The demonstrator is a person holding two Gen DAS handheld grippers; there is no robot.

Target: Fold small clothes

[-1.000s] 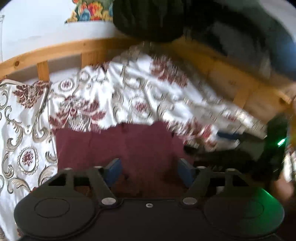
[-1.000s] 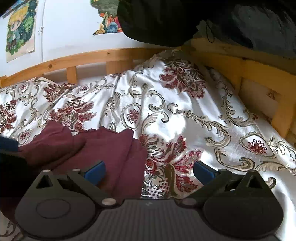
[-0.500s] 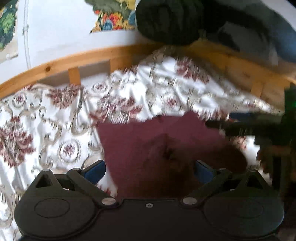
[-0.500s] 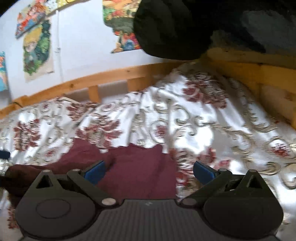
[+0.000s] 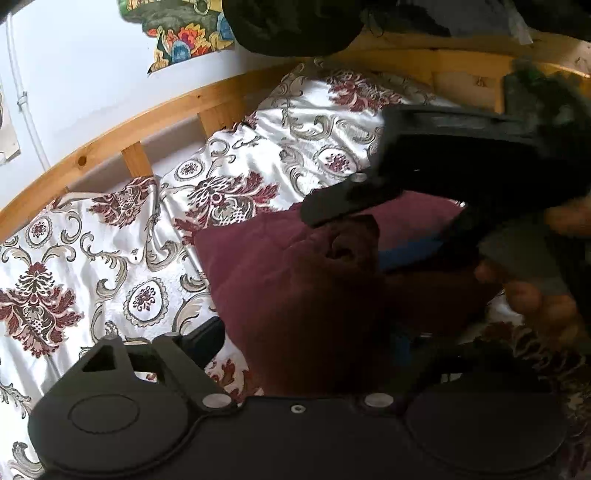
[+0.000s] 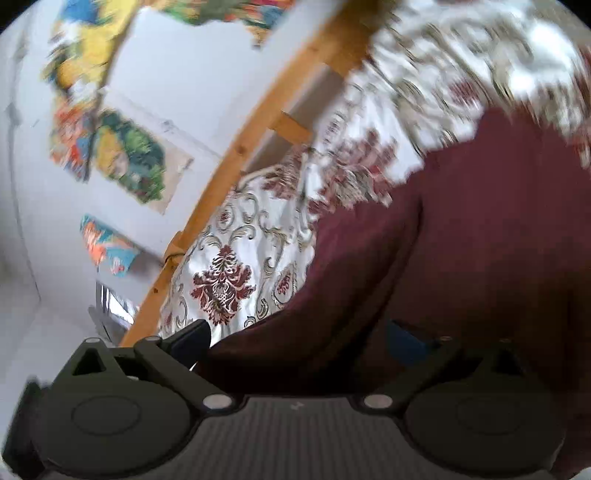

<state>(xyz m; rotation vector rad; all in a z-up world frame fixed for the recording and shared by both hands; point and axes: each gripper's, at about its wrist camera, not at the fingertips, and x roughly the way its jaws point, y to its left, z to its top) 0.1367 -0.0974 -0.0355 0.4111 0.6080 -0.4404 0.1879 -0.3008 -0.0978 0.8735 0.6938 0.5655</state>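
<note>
Maroon garment (image 5: 280,273) lies on the bed's patterned cover (image 5: 110,258), bunched into a hump in the middle, well in from the wooden bed rail (image 5: 122,133) that runs along the far edge.

My left gripper (image 5: 306,339): jaws wide apart and closing, the garment's near fold between them. Left finger (image 5: 203,338) sits on the cover beside the cloth edge; the other finger is lost in shadow under the fold. Pads not pressing that I can see.

My right gripper (image 6: 299,336) is rolled over on its side, jaws spread, cloth filling the gap between them. Whether its pads bite I cannot tell; the view is blurred. From the left camera it crosses above the garment, upper finger (image 5: 343,201) over the hump, my hand (image 5: 535,295) behind it.

Dark bundle (image 5: 291,26) at the head corner.
</note>
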